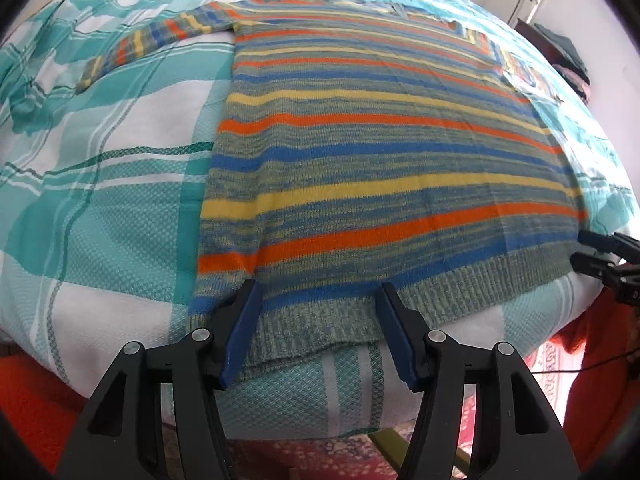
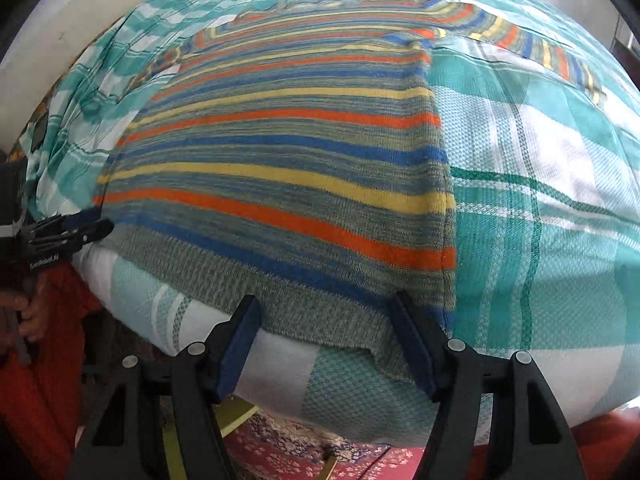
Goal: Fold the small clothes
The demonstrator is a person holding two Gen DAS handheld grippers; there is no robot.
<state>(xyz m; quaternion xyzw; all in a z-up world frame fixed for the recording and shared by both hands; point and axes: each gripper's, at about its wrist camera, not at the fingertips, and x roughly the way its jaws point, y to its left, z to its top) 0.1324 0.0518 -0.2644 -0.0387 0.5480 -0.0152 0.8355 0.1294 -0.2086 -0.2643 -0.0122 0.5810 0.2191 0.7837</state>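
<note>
The striped knitted sweater (image 1: 360, 152) lay flat on the bed (image 1: 100, 208), which was covered with a turquoise and white checked bedspread. Its ribbed hem (image 1: 320, 320) was at the lower part of both frames, nearest to the tongs, and its collar was far away at the top, so the long axis of the sweater ran straight away from both tongs. One sleeve (image 1: 152, 46) was stretched out to the upper left of the left wrist view.

The left tongs (image 1: 318, 308) were wide open and held nothing; the two blue pads stood on either side of the hem near its lower left corner, just above the cloth as far as I could judge. The right tongs (image 2: 326, 316) were also wide open and empty, at the hem near the other corner, at the lower right of the right wrist view. Each corner was therefore nearer to its own hand.

I judged that the next move called for closing on both hem corners and carrying them toward the collar.
</note>
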